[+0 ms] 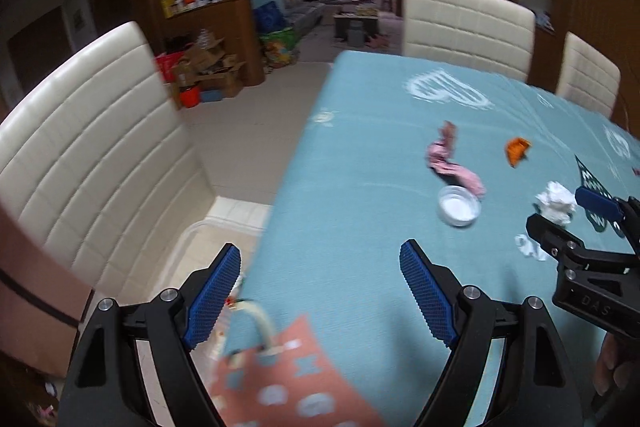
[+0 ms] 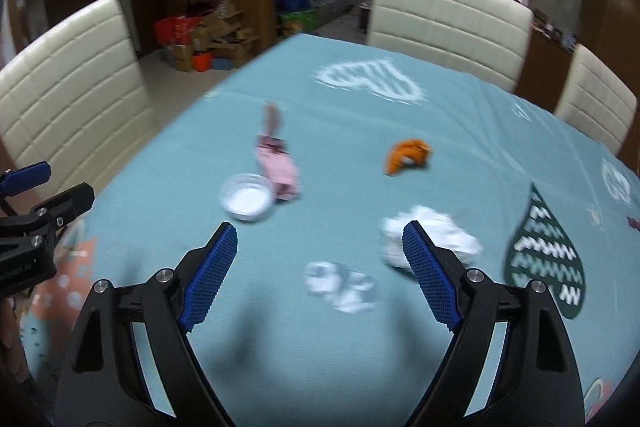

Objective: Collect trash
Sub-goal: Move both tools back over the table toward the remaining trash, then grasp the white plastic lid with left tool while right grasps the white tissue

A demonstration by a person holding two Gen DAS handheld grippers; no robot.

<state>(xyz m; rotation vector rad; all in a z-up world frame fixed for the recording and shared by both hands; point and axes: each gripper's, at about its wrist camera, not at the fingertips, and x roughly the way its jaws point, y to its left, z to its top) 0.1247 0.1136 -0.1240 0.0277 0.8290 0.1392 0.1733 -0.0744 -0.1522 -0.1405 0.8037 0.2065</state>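
Both the left tongs (image 1: 320,291) and right tongs (image 2: 316,267) gape wide, holding nothing. Trash lies on the bench (image 2: 320,339) around the cup (image 2: 247,196): pink wrapper (image 2: 278,169) touching it, orange scrap (image 2: 406,155) and tissue (image 2: 440,235) well apart.

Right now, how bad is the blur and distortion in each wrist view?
Left wrist: the paper bag is smeared and the chair bows with the fisheye. Right wrist: the crumpled tissue and plastic wrapper are motion-blurred, while the right tongs stay sharp.

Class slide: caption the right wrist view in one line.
Open right tongs hover over a blue tablecloth strewn with trash.
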